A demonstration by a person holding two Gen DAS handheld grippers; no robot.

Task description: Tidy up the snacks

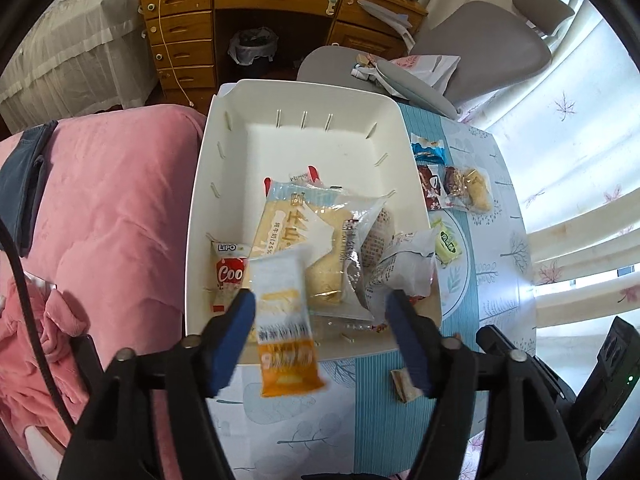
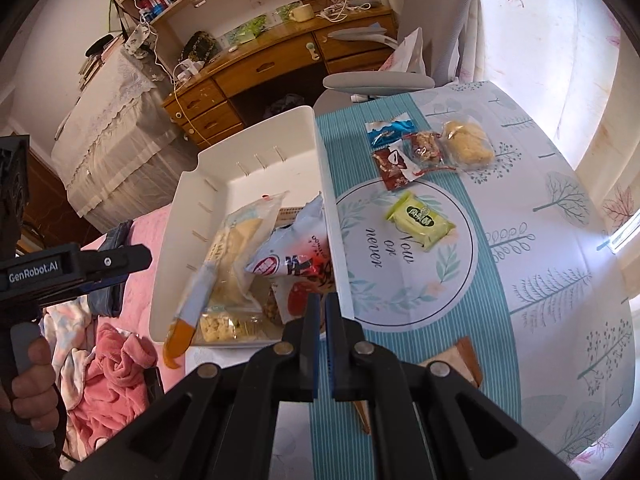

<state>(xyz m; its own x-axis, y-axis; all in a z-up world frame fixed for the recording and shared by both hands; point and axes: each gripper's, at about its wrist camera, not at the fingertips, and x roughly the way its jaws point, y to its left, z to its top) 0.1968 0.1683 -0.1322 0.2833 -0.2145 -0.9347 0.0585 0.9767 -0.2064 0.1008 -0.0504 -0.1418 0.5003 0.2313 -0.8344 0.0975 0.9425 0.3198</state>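
Observation:
A white bin stands on the table's left side, holding a bread packet, a red Lipo cookie pack and a white bag with red print. My left gripper hovers open over the bin's near edge. A blurred white-and-orange packet hangs beside its left finger, clear of the right one; its orange end droops over the bin's rim. My right gripper is shut and empty at the bin's near right corner. On the tablecloth lie a green packet, a blue one and a yellow pastry.
A dark red packet and a nut bar lie by the blue one. A small brown packet sits near my right gripper. Pink bedding borders the table's left. A grey chair and wooden desk stand behind.

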